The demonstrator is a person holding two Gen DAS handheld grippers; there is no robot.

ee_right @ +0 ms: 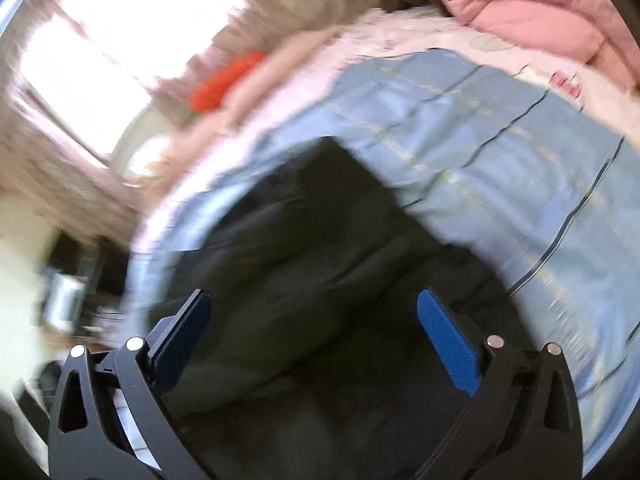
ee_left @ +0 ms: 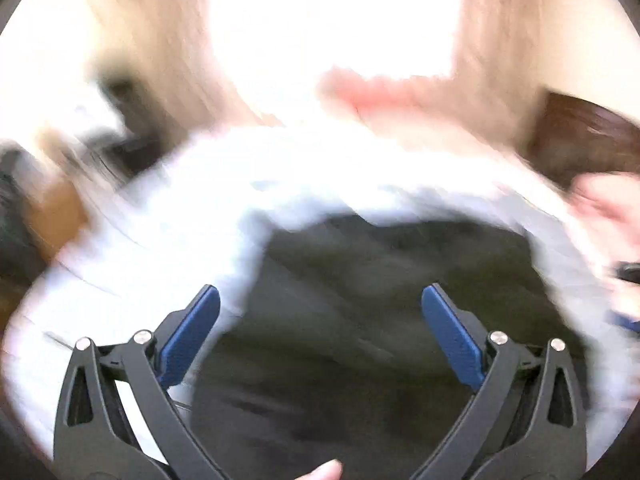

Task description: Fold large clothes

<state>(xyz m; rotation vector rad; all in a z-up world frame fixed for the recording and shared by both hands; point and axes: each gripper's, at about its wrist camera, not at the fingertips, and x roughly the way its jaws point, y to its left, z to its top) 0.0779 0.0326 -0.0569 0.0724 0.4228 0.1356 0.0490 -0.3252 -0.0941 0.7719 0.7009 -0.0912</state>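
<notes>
Left wrist view: the left hand-held gripper [ee_left: 320, 308] is spread wide with nothing between its blue pads, above a dark garment [ee_left: 360, 320] lying on a pale bedsheet [ee_left: 160, 240]. Heavy blur suggests fast motion, so a grab here could miss the hem or pinch the sheet as well.

Right wrist view: the right hand-held gripper [ee_right: 314, 316] is likewise released and empty over the dark garment [ee_right: 320, 240], which lies on the blue striped bedsheet [ee_right: 500, 160] (a pink quilt [ee_right: 540, 12] sits beyond). Mismatched grips would skew the fold.

Dark garment [ee_left: 360, 320] — blurred, edges indistinct
</notes>
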